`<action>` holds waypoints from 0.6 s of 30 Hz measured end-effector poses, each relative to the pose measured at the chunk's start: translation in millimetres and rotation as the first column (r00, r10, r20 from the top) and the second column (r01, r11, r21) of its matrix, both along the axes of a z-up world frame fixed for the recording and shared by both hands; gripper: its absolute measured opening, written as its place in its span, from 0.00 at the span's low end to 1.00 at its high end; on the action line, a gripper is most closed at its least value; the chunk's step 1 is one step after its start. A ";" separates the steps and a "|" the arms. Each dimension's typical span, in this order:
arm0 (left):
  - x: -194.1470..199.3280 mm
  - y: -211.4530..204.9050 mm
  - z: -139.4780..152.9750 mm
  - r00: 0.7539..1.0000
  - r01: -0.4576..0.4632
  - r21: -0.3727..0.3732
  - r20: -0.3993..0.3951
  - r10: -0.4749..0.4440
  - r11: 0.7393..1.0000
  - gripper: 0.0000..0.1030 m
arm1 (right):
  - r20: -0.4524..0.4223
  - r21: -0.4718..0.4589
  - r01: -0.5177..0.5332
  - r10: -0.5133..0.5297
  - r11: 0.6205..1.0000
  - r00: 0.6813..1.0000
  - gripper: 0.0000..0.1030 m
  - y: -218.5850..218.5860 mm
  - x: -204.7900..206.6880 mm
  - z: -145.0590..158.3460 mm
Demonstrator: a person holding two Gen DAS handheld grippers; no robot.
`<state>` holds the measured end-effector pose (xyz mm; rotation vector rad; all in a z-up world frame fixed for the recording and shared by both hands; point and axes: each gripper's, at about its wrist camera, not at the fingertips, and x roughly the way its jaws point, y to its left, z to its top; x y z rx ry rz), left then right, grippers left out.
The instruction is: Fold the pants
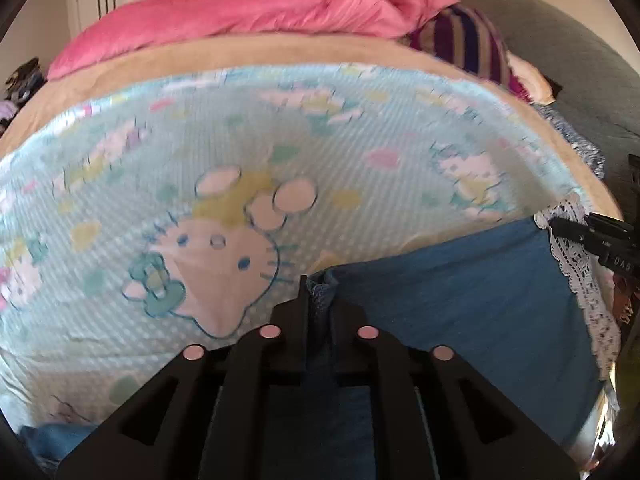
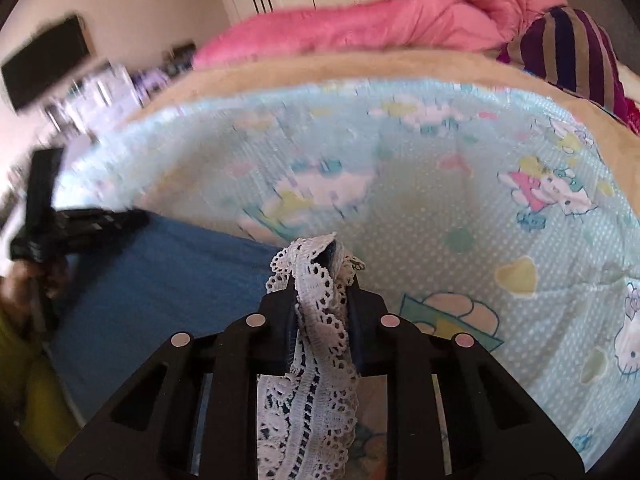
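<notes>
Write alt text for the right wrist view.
The right gripper is shut on the white lace trim of blue pants lying on a pale blue cartoon-cat bedspread. The left gripper reaches the pants' far corner; pink bedding lies behind.

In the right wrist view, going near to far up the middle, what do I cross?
Right tool shut on the pants' lace trim → light blue cartoon-cat blanket → tan blanket edge → pink duvet.

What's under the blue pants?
The blue pants lie on the light blue cat-print blanket, which shows all around them. Whatever is directly beneath the pants is covered.
</notes>
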<state>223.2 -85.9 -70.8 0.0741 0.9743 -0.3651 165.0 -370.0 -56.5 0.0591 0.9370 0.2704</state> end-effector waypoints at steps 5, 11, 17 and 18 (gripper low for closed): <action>-3.8 7.4 -2.6 0.999 -0.025 0.001 0.036 0.025 1.000 0.25 | -0.007 -0.015 0.052 -0.052 0.999 0.999 0.30 -7.1 3.0 -8.0; -18.3 36.3 11.2 0.993 -0.110 -0.038 0.043 0.112 0.993 0.49 | 0.008 -0.062 0.086 -0.086 0.994 0.996 0.45 -10.9 -2.0 -4.0; -57.0 64.1 29.7 0.978 -0.175 0.009 0.115 0.172 0.985 0.55 | 0.028 -0.108 0.138 -0.135 0.985 0.990 0.57 -18.5 -21.4 2.4; -61.5 68.9 31.7 0.977 -0.183 0.008 0.117 0.181 0.983 0.63 | 0.034 -0.112 0.143 -0.140 0.983 0.990 0.57 -19.7 -24.7 4.3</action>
